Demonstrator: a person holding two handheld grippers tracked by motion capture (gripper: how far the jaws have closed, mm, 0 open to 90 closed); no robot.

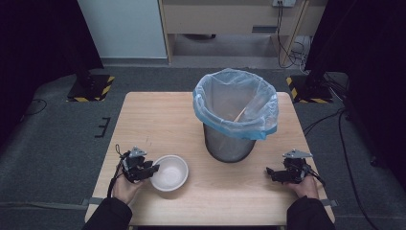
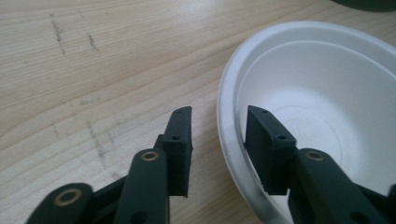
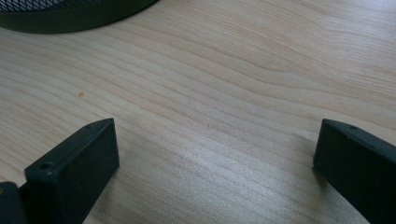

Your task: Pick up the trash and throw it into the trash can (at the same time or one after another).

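Observation:
A white foam bowl (image 1: 170, 172) stands empty on the wooden table (image 1: 158, 120), near its front left. My left gripper (image 1: 152, 168) is at the bowl's left edge. In the left gripper view the bowl (image 2: 317, 107) has its rim between the jaws of the left gripper (image 2: 218, 114), one jaw outside and one inside, with gaps on both sides, so it is open. My right gripper (image 1: 269, 172) rests low near the front right of the table. The right gripper (image 3: 217, 123) is wide open over bare wood.
A dark mesh bin (image 1: 230, 143) lined with a blue plastic bag (image 1: 235, 103) stands mid-table, right of centre, with a thin wooden stick (image 1: 239, 115) inside. Its base (image 3: 70, 14) lies just ahead of the right gripper. Stands and cables sit on the floor beyond.

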